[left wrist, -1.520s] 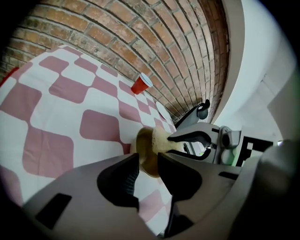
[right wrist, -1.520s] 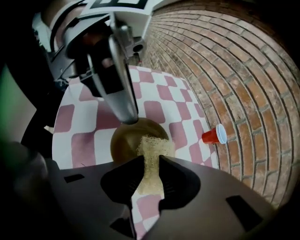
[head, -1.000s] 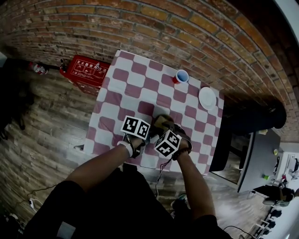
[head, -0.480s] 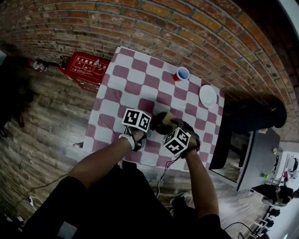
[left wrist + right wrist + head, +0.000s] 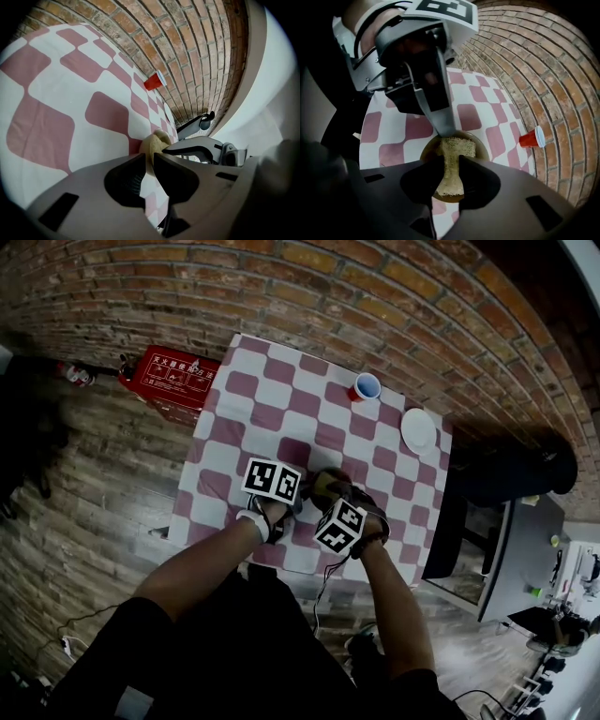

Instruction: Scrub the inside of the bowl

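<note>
A brown bowl (image 5: 482, 142) stands on the checked tablecloth (image 5: 244, 418) near the table's front edge, partly hidden under the grippers in the head view (image 5: 323, 486). My right gripper (image 5: 451, 161) is shut on a tan scrubbing sponge (image 5: 454, 149) that rests inside the bowl. My left gripper (image 5: 152, 158) is at the bowl's near rim, its jaws closing, with the rim (image 5: 156, 140) filling the narrow gap between them. In the right gripper view one left finger (image 5: 436, 112) reaches down to that rim.
A red cup (image 5: 365, 388) stands at the back of the table, also in the left gripper view (image 5: 154, 81) and the right gripper view (image 5: 532, 137). A white plate (image 5: 418, 431) lies at the right. A red box (image 5: 173, 379) sits on the floor by the brick wall.
My right gripper swung a little to the right over the bowl and came back left. The left gripper stayed at the bowl's rim.
</note>
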Motion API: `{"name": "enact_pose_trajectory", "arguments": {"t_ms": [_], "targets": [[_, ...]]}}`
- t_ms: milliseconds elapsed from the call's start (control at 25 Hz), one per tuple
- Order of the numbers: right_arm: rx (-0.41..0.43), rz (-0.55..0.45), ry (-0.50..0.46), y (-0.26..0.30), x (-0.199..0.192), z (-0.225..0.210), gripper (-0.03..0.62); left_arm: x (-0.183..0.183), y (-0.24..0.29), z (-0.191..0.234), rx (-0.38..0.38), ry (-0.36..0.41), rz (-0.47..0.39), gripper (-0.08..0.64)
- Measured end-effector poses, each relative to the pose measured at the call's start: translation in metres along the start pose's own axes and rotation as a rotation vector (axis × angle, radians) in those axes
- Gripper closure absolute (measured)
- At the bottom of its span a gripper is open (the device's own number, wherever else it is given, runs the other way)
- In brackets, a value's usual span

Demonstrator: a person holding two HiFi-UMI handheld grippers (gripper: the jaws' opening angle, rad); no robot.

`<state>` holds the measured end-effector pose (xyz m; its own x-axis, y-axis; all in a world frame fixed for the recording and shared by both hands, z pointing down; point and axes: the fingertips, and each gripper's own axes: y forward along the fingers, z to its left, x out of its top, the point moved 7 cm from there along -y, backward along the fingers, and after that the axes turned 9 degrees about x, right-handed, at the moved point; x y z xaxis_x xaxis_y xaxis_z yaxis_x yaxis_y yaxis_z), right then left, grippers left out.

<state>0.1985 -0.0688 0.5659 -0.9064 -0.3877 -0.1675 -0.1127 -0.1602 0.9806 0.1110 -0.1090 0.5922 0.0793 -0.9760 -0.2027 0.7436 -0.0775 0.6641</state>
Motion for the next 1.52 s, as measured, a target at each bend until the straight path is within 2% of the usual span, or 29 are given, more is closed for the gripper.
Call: {"name": "enact_pose_trajectory", "arguments": {"t_ms": [240, 480, 560, 760, 880, 1040, 1240, 1320, 1400, 1520], "targets": [[-0.028, -0.088, 0.165, -0.003, 0.003, -0.021, 0.482, -0.004, -0.007, -0.007, -0.043, 0.021, 0.004, 0.494], [-0.069, -0.096, 0.218, -0.012, -0.006, -0.038, 0.482, -0.007, -0.003, -0.008, -0.041, 0.032, 0.019, 0.494], [-0.074, -0.070, 0.174, -0.015, -0.011, -0.035, 0.482, -0.008, 0.000, -0.008, -0.040, 0.030, 0.026, 0.494], [-0.064, 0.038, -0.075, -0.016, -0.013, -0.009, 0.482, -0.007, 0.002, -0.001, -0.034, -0.016, 0.007, 0.494], [-0.047, 0.037, -0.103, -0.010, -0.005, 0.002, 0.482, -0.006, 0.001, 0.000, -0.034, -0.035, -0.006, 0.494], [-0.045, 0.009, -0.027, -0.001, 0.001, -0.004, 0.482, -0.005, -0.002, 0.000, -0.029, -0.034, -0.017, 0.494], [-0.040, -0.104, 0.195, -0.004, 0.004, -0.025, 0.482, -0.007, -0.004, -0.001, -0.049, -0.033, -0.009, 0.494], [-0.050, -0.129, 0.242, -0.008, 0.003, -0.032, 0.482, -0.009, -0.004, -0.002, -0.053, -0.036, -0.004, 0.494], [-0.067, -0.129, 0.247, -0.013, -0.001, -0.036, 0.482, -0.009, -0.003, -0.003, -0.056, -0.036, -0.002, 0.494], [-0.088, -0.065, 0.170, -0.016, -0.008, -0.037, 0.482, -0.009, -0.002, -0.003, -0.058, -0.034, -0.003, 0.494]]}}
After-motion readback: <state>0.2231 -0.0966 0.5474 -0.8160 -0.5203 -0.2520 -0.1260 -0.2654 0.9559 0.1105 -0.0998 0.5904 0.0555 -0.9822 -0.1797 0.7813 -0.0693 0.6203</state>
